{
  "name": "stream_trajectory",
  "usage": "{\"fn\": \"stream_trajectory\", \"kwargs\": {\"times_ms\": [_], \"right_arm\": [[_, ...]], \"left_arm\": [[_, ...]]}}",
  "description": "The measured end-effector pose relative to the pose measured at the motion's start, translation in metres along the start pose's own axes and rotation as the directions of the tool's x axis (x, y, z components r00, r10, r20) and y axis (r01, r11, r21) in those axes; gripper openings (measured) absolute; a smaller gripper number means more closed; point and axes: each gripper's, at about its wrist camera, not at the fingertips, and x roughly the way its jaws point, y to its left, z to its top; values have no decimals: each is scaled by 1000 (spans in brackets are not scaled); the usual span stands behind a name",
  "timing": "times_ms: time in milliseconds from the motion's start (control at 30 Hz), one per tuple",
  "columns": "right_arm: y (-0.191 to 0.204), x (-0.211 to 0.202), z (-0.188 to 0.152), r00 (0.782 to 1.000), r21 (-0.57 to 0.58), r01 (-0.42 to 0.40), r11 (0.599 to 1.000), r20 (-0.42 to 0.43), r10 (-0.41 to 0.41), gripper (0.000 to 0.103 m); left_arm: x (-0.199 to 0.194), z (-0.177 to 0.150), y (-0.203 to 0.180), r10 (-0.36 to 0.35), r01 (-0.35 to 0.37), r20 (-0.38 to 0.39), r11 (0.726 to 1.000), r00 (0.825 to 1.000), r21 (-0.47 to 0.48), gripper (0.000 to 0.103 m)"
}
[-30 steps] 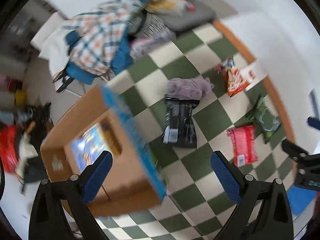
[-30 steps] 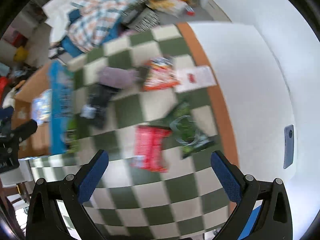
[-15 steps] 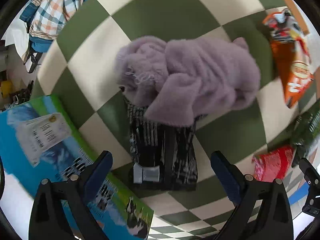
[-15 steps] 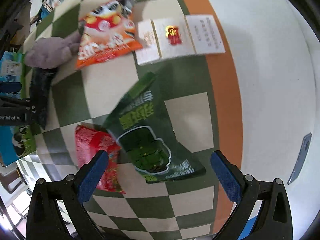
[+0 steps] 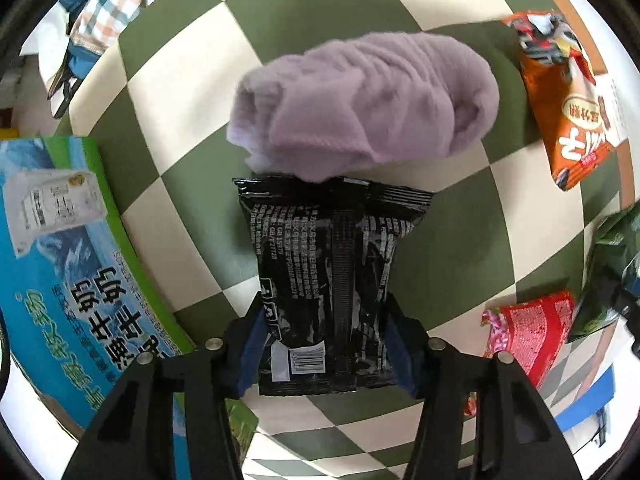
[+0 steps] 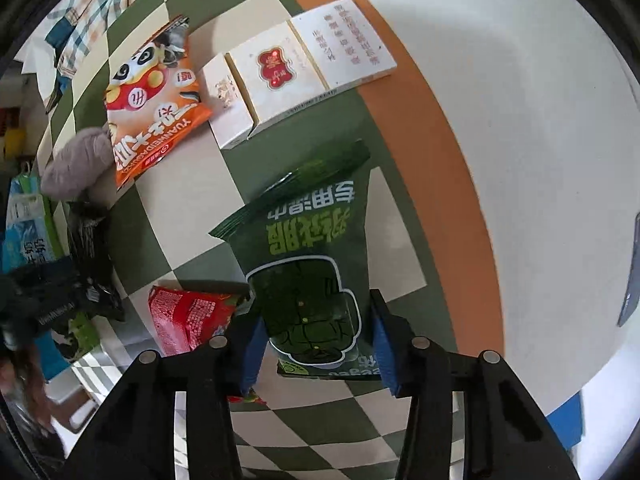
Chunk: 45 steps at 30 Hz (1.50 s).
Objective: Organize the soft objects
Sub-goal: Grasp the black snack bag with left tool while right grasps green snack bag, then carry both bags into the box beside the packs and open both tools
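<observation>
Left wrist view: left gripper (image 5: 326, 344) fingers closing on the black packet (image 5: 328, 280), pads touching both its edges, packet flat on the checkered floor (image 5: 180, 80) just below the purple plush (image 5: 364, 104). Right gripper (image 6: 316, 344) fingers closing around the green packet (image 6: 308, 264) beside the red packet (image 6: 184, 316); contact there unclear.

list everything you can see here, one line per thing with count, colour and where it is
black packet: 1, black, on the checked floor between the left gripper's fingers
cloth: 1, lilac, bunched over the black packet's far end
green packet: 1, dark green, between the right gripper's fingers
red packet: 1, red, beside the green packet
orange packet: 1, orange, by the white boxes
white boxes: 3, white, side by side at the orange strip
carton: 1, blue and green, left of the black packet
plaid cloth: 1, checked, far corner
left gripper: closing around the black packet
right gripper: closing around the green packet
</observation>
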Motion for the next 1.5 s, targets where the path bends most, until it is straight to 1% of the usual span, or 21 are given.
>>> {"fn": "stream_trajectory", "kwargs": {"times_ms": [33, 67, 133, 233, 300, 367, 433, 500, 600, 733, 833, 867, 933, 1000, 1033, 1067, 1100, 1167, 1300, 1400, 1500], "right_arm": [[-1, 3, 1, 1000, 0, -1, 1000, -15, 1, 58], [-2, 6, 2, 1000, 1, 4, 1000, -23, -4, 60], [-2, 10, 1, 999, -3, 23, 1000, -30, -23, 60], [-3, 17, -4, 999, 7, 26, 1000, -30, -26, 60], [-3, 21, -4, 999, 23, 26, 999, -23, -25, 55], [-5, 19, -6, 1000, 31, 26, 999, -7, -26, 45], [-3, 18, -10, 1000, 26, 30, 999, 8, -30, 42], [5, 15, -14, 1000, 16, 19, 1000, 13, -19, 41], [14, -9, -30, 999, -9, -3, 1000, 54, 3, 40], [35, -48, -53, 992, -58, -56, 997, 112, 62, 39], [60, -74, -71, 984, -110, -92, 990, 143, 107, 39], [71, -83, -80, 980, -129, -108, 986, 150, 128, 39], [90, -101, -87, 974, -163, -133, 978, 163, 160, 39], [112, -120, -87, 966, -209, -152, 966, 175, 190, 39], [125, -123, -97, 963, -226, -161, 961, 176, 203, 39], [140, -129, -104, 960, -249, -170, 954, 177, 217, 39], [154, -136, -113, 957, -275, -176, 945, 176, 229, 39], [189, -140, -122, 954, -319, -179, 931, 175, 244, 39], [265, -140, -128, 952, -399, -167, 902, 172, 252, 39], [313, -139, -130, 955, -437, -154, 886, 164, 246, 39], [356, -132, -127, 961, -468, -94, 879, 186, 202, 39]], "left_arm": [[1, -2, 2, -12, 12, 0, 1000, 1000, -10, 53], [2, -4, 4, -28, 28, 1, 999, 1000, -22, 53], [4, -6, 18, -49, 49, 5, 998, 999, -35, 53], [6, -15, 24, -58, 58, 13, 997, 998, -42, 51], [2, -17, 33, -51, 52, 24, 997, 998, -55, 48], [-3, -24, 37, -36, 39, 37, 997, 999, -68, 46], [-7, -35, 38, -37, 42, 55, 995, 998, -86, 46], [-15, -45, 37, -59, 67, 79, 992, 995, -105, 45], [-34, -71, 41, -104, 119, 134, 987, 986, -109, 45], [-67, -114, 39, -166, 188, 218, 979, 962, -82, 45], [-97, -147, 48, -218, 247, 283, 966, 934, -70, 45], [-109, -163, 57, -231, 266, 312, 961, 922, -73, 45], [-135, -175, 68, -237, 285, 355, 955, 904, -86, 45], [-160, -181, 84, -234, 297, 391, 949, 890, -109, 45], [-172, -184, 92, -229, 302, 409, 946, 883, -122, 45], [-181, -195, 111, -217, 305, 433, 941, 875, -144, 45], [-188, -195, 125, -206, 305, 446, 939, 871, -160, 45], [-195, -209, 160, -183, 304, 470, 932, 864, -197, 45], [-203, -214, 221, -116, 272, 482, 924, 868, -268, 45], [-190, -212, 265, -83, 258, 465, 909, 881, -326, 45], [-171, -200, 302, -69, 248, 438, 897, 896, -365, 45]]}}
